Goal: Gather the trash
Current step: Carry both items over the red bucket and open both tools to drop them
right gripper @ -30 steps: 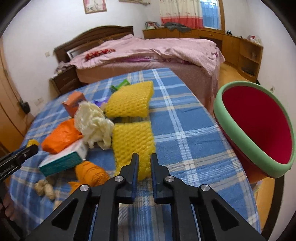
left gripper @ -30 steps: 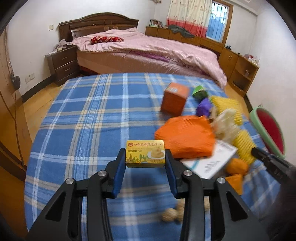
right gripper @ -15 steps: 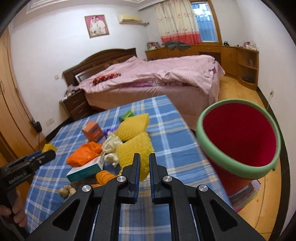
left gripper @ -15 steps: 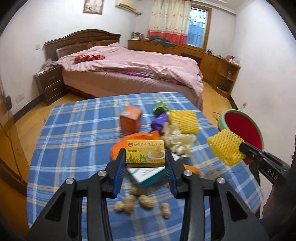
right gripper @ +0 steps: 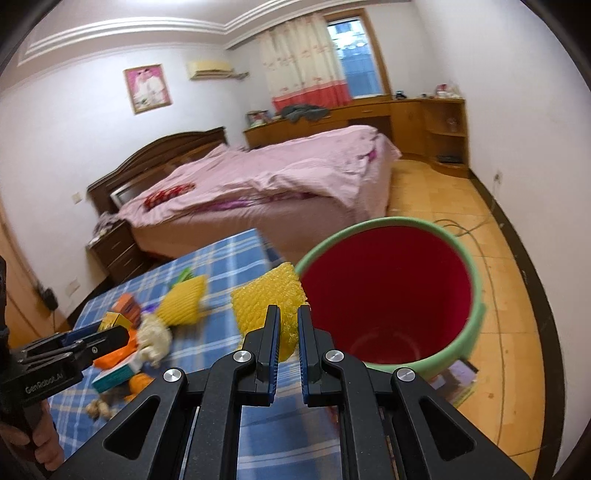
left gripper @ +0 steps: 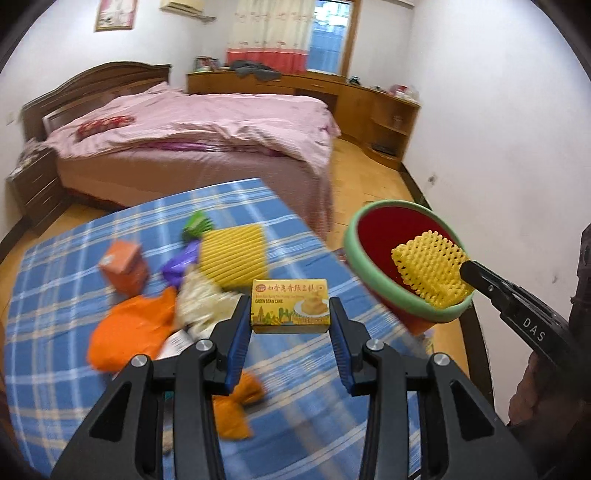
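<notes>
Left gripper (left gripper: 290,314) clamps yellow green-bean-cake box (left gripper: 289,306), beside red bin (right gripper: 388,291), over blue plaid table (left gripper: 74,266). Right gripper (right gripper: 289,325) pinches yellow foam net (right gripper: 269,299) at bin's green rim. Second foam net (left gripper: 234,258), orange box (left gripper: 123,267) on table beside bin.

Soft daylight comes from the window (left gripper: 328,35) behind the curtain (right gripper: 306,66), and the glass is blown out pale blue. Away from the window the room is evenly lit, with faint shadows. My view bends hard at the edges into a dark round rim. The clutter on the blue plaid table (left gripper: 62,288) is motion-smeared, while my own fingers (left gripper: 236,336) stay sharp.
</notes>
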Demonstrator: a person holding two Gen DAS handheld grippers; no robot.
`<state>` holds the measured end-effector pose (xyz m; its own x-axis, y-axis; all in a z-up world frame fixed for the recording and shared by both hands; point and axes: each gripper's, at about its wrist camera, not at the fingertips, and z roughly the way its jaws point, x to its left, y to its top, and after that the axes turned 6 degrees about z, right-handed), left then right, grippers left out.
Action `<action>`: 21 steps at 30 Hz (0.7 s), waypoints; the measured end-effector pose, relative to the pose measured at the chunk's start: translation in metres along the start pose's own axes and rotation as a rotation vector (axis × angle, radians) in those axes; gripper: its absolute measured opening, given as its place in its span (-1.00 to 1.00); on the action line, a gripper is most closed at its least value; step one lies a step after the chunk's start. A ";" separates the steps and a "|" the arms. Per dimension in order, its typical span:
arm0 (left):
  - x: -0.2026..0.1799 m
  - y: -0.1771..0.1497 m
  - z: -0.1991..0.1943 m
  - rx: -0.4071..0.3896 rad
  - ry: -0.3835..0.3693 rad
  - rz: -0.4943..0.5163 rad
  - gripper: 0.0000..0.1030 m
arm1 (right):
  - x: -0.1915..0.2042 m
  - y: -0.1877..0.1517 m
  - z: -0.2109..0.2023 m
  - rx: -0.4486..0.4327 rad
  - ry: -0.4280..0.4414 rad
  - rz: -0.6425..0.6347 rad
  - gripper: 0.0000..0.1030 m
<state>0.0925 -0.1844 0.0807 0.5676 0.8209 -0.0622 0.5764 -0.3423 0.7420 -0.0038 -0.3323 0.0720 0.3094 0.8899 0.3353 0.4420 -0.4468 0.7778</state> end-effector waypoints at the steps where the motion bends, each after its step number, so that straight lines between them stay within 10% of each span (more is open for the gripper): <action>1: -0.008 0.004 0.007 0.003 -0.011 0.011 -0.20 | -0.007 0.002 0.001 -0.004 -0.011 0.012 -0.82; 21: -0.113 0.044 0.133 0.118 -0.166 0.167 -0.20 | -0.109 0.012 0.036 0.011 -0.128 0.148 -0.75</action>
<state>0.1321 -0.3532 0.0313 0.7440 0.6654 -0.0611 0.5254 -0.5262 0.6686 -0.0018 -0.4376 0.0259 0.4756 0.7958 0.3748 0.3931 -0.5734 0.7188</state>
